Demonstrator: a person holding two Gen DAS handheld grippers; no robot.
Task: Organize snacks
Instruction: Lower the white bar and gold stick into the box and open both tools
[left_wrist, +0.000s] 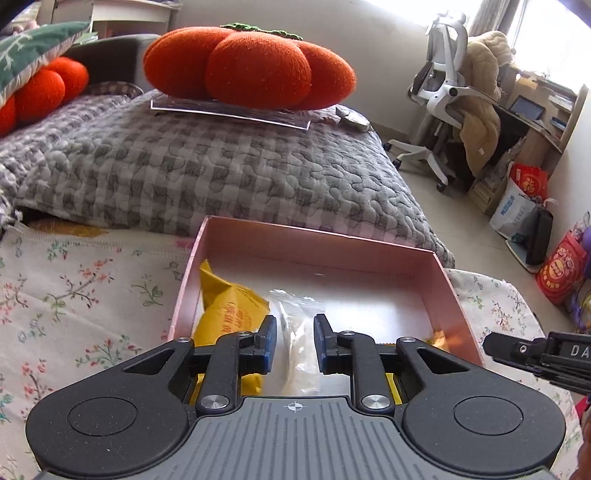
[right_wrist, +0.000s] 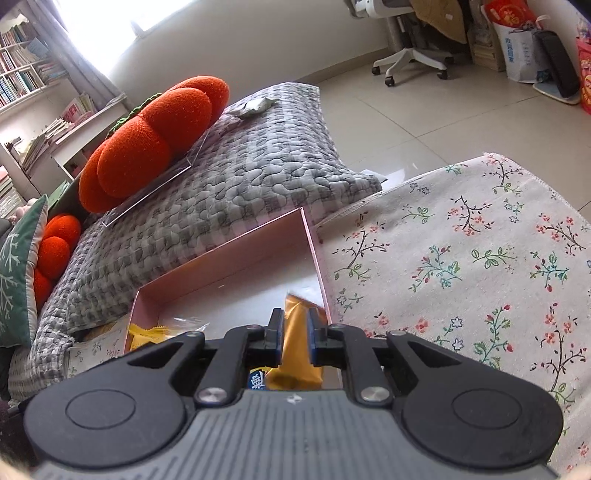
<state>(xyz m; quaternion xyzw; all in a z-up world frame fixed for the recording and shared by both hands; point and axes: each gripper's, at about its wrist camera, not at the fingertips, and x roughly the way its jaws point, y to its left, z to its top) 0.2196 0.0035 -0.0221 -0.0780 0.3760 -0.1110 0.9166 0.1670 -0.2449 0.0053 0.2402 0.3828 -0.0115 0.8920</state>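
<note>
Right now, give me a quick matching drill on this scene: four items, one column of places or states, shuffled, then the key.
Items
1. yellow packet
2. clear packet
3. orange cushion
4. right tool

Places or states
A. on a clear sheet on the grey quilt
B. between the open left tool's tips
C. left corner of the pink box
D. closed on an orange-gold packet

Pairs: 1-C, 2-B, 3-A, 4-D

Orange packet (right_wrist: 299, 354) partly hidden behind right hand-held gripper (right_wrist: 296, 328); print cut off.
</note>
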